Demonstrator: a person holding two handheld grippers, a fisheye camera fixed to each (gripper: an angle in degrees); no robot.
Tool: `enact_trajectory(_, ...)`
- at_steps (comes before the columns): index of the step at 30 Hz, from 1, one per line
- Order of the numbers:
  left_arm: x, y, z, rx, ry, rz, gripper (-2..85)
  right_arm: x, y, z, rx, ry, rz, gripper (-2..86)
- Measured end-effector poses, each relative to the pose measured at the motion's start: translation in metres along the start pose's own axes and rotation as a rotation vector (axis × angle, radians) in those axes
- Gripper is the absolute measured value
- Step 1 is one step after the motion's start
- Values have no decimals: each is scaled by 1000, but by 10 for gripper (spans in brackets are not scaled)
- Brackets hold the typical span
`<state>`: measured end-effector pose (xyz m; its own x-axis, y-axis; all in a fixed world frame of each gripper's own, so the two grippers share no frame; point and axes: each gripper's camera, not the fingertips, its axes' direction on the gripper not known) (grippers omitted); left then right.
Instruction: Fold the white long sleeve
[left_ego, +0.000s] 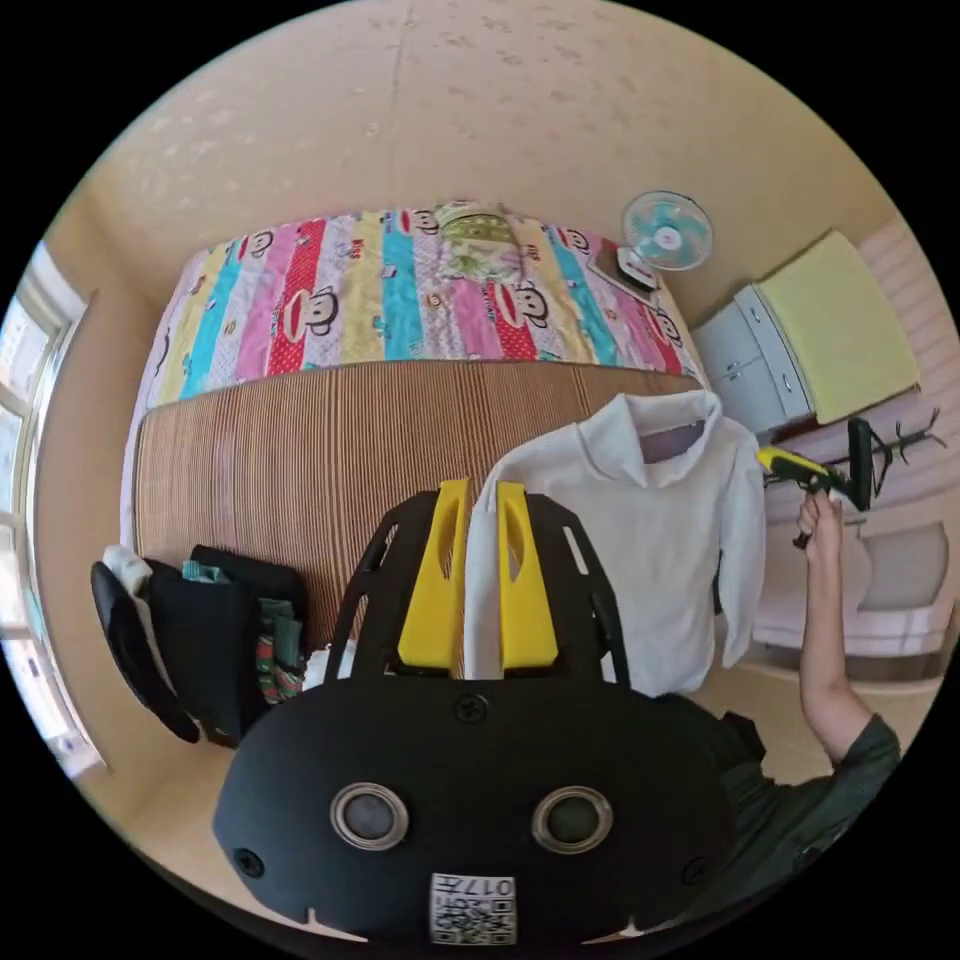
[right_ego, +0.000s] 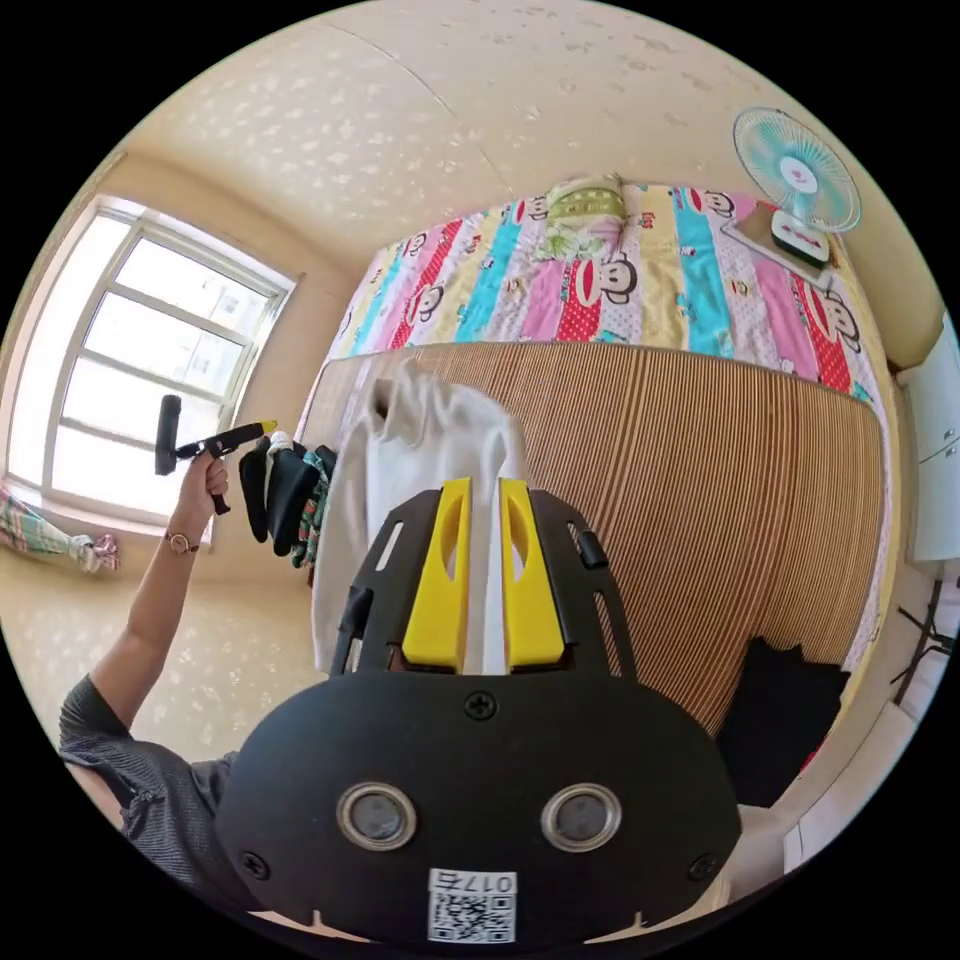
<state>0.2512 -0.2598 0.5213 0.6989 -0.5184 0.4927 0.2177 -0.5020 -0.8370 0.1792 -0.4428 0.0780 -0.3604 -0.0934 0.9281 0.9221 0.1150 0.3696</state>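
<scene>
Bedroom with cream walls; a bed is lying across the upper half of both views, covered by a striped cartoon sheet (left_ego: 400, 290) at the far end and a brown slatted mat (left_ego: 300, 460) nearer the cameras. White long sleeve (left_ego: 640, 540) is hanging in the air above the mat, spread between the two grippers, collar up, one sleeve drooping at centre right of the left gripper view. Left gripper (left_ego: 482, 580) is sitting at frame centre with its yellow jaws nearly together, pinching a fabric edge running between them. Right gripper (right_ego: 483, 580) is doing the same in its own view, jaws clamping the white cloth. Each view is also catching the opposite gripper in a raised hand (left_ego: 822, 515) at mid-frame edge. Dark clothes pile (left_ego: 220, 640) is resting at lower left of the left gripper view. A teal fan (right_ego: 797, 170) is standing at upper right of the right gripper view, a window (right_ego: 140, 370) glowing at its left
</scene>
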Motion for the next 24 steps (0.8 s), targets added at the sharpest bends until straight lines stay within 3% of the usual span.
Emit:
enact_trajectory(3,-54,14,64,-27,132,-111,68,19,21,45,-115,37,23,19)
enact_trajectory(7,-105,61,166,-254,-40,-127,103,56,63,103,-326,-16,123,16)
enact_trajectory(13,-157,104,270,-541,-34,-227,127,91,116,137,-428,-195,364,5)
enact_trajectory(17,-152,83,285,-595,-121,-88,105,99,108,143,-446,-281,456,3)
enact_trajectory(18,-155,67,285,-642,-117,-14,58,103,102,139,-433,-307,476,3)
enact_trajectory(20,-174,38,267,-626,-50,35,26,111,91,130,-417,-306,502,3)
enact_trajectory(24,-274,-29,168,-321,-158,-182,20,132,68,102,-367,-281,538,4)
